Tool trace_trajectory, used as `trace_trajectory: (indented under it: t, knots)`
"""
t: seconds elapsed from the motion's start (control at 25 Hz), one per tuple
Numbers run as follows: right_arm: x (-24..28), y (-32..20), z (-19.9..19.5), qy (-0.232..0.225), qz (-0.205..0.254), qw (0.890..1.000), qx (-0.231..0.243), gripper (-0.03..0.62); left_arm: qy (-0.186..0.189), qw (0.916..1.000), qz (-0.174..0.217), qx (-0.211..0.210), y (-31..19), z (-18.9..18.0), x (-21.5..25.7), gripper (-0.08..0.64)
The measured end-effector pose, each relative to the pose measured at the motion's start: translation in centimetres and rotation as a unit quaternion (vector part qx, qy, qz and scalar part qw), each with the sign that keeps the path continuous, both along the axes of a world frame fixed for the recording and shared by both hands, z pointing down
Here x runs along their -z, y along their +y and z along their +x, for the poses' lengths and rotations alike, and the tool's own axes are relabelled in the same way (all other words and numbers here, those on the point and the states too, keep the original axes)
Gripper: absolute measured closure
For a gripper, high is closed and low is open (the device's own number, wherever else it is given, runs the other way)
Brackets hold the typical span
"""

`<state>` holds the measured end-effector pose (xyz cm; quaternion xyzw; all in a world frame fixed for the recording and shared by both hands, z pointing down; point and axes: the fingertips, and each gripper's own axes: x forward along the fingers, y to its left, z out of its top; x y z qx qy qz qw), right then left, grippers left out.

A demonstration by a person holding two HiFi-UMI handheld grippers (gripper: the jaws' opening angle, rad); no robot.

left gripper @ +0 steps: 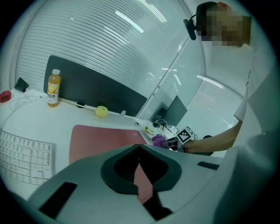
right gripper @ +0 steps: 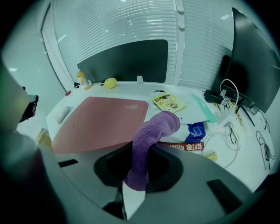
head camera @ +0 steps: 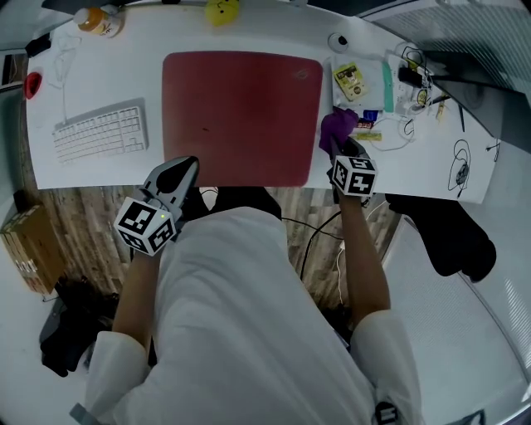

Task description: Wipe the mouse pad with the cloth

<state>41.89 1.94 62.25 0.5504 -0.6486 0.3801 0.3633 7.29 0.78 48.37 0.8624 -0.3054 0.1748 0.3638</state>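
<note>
- Head view: a white compact keyboard (head camera: pixel 99 133) lies left of the dark red rectangular mouse pad (head camera: pixel 241 116) on the white desk (head camera: pixel 83 173). An orange juice bottle (head camera: pixel 99 20) and a small yellow toy (head camera: pixel 221 10) stand along the far edge. A yellow snack packet (head camera: pixel 350 80) and white cables (head camera: pixel 400 133) crowd the desk right of the pad.
- Counted: one keyboard, one bottle, one pad, one cloth, two grippers.
- Left gripper (head camera: pixel 178 170) hangs at the pad's near left corner, its jaws pressed together with nothing between them.
- Right gripper (head camera: pixel 340 148) sits just off the pad's right edge. Its jaws are clamped on the purple terry cloth (right gripper: pixel 146 144), which arches out over the desk beside the pad.
</note>
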Motion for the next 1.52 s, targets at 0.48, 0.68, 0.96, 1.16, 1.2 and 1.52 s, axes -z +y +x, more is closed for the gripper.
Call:
trace_trajectory:
  t: [0.48,0.68,0.96,1.16,1.2,1.52]
  knots:
    - [-3.8,-3.3,-3.9,0.08,-0.056,0.995,0.017,0.511,-0.004,0.9992,-0.013,0.036,-1.1,-7.8,-0.8,0.541]
    - [-4.7,-4.6,-5.9,0.094,-0.073,0.993,0.027,0.509,-0.002,0.9984,-0.02,0.053,-1.6,-10.5,-1.2,0.541]
    - [-5.7,-6.4,-8.6,0.104,-0.087,0.99,0.042,0.509,0.002,0.9973,-0.028,0.067,-2.2,-13.2,-1.7,0.541]
    - [-5.8,-7.7,-11.3,0.1,-0.09,0.989,0.059,0.509,0.003,0.9965,-0.032,0.077,-2.6,-14.8,-2.0,0.541]
    - [-5.9,-7.8,-12.0,0.099,-0.09,0.989,0.064,0.509,0.004,0.9963,-0.032,0.079,-2.7,-15.0,-2.0,0.541]
    - [-5.9,-9.1,-17.6,0.083,-0.086,0.988,0.095,0.509,0.009,0.9951,-0.034,0.093,-3.1,-17.1,-2.3,0.541]
